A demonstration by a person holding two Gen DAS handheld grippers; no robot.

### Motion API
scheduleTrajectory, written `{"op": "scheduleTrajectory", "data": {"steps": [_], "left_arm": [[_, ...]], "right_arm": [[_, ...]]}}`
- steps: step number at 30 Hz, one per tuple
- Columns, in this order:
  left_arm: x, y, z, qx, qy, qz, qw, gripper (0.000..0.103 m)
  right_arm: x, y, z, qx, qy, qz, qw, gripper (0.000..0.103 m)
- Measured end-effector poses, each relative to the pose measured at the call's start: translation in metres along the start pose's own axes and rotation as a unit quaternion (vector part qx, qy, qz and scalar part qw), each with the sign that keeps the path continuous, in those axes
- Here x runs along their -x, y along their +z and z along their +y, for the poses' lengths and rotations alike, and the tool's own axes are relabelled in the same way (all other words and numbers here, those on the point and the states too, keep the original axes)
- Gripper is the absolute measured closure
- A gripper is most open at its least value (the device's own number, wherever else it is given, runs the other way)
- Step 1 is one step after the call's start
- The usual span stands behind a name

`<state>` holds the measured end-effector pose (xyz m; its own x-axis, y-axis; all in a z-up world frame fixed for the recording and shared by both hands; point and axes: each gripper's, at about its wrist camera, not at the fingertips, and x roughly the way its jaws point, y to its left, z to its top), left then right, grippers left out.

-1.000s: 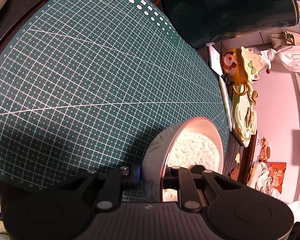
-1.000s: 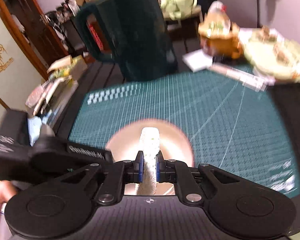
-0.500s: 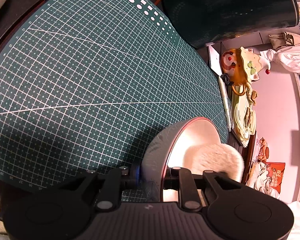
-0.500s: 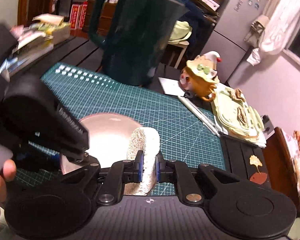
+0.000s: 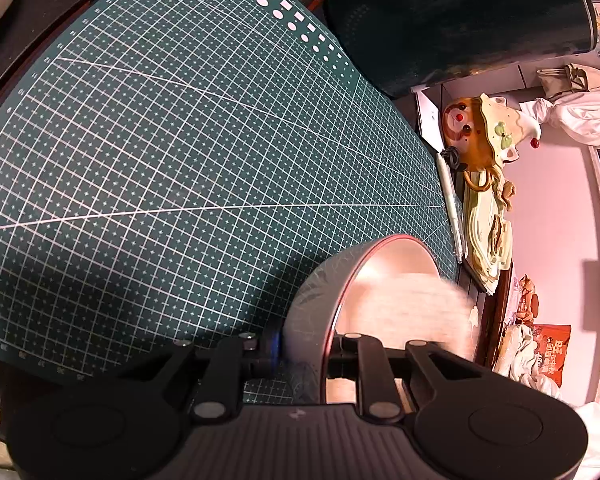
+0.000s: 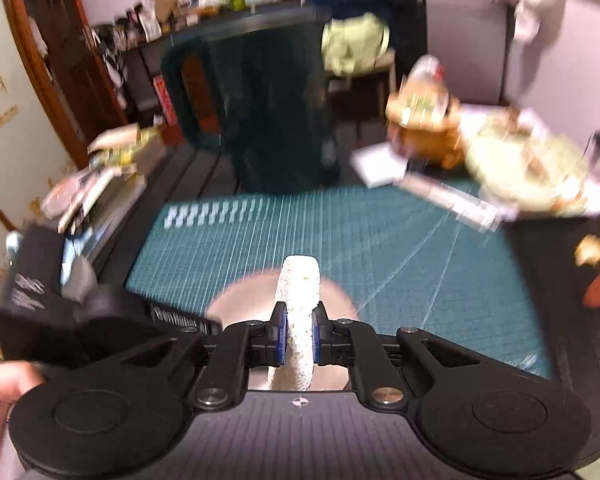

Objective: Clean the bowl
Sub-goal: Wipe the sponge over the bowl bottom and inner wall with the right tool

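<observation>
A grey bowl (image 5: 312, 304) with a pale pink inside is tipped on edge over the green cutting mat (image 5: 172, 152). My left gripper (image 5: 302, 354) is shut on its rim, one finger outside the wall and one inside. A white sponge (image 5: 432, 312), blurred, sits inside the bowl's mouth. In the right wrist view my right gripper (image 6: 299, 334) is shut on that white sponge (image 6: 299, 292), which stands on edge against the bowl (image 6: 236, 304) just beyond the fingertips. The left gripper's black body (image 6: 100, 320) shows at the left, with a hand (image 6: 0, 384) below it.
A large dark green jug (image 5: 452, 16) stands at the mat's far edge. Beside the mat lie a pen (image 5: 452, 204), an orange ceramic figure (image 5: 480, 136) and a pale decorated tray (image 5: 488, 232). Books and clutter (image 6: 96, 176) line the left side of the dark table.
The sponge has swept across the bowl's inside and back, and the right wrist view swung sideways and returned. The left gripper and bowl stayed put.
</observation>
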<state>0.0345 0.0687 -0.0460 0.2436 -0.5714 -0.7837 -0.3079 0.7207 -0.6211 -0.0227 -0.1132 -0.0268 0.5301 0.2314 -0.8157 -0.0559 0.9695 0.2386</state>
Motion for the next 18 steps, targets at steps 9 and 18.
{"op": "scheduleTrajectory", "data": {"steps": [9,18], "left_arm": [[-0.001,-0.006,-0.003,-0.004,0.000,-0.002,1.0000,0.084],[-0.004,-0.004,-0.008,-0.004,0.000,-0.002,1.0000,0.084]], "right_arm": [[-0.022,-0.010,0.018,0.045,-0.069,0.017,0.996,0.092],[-0.006,-0.015,0.035,0.125,-0.148,-0.018,0.981,0.092]]}}
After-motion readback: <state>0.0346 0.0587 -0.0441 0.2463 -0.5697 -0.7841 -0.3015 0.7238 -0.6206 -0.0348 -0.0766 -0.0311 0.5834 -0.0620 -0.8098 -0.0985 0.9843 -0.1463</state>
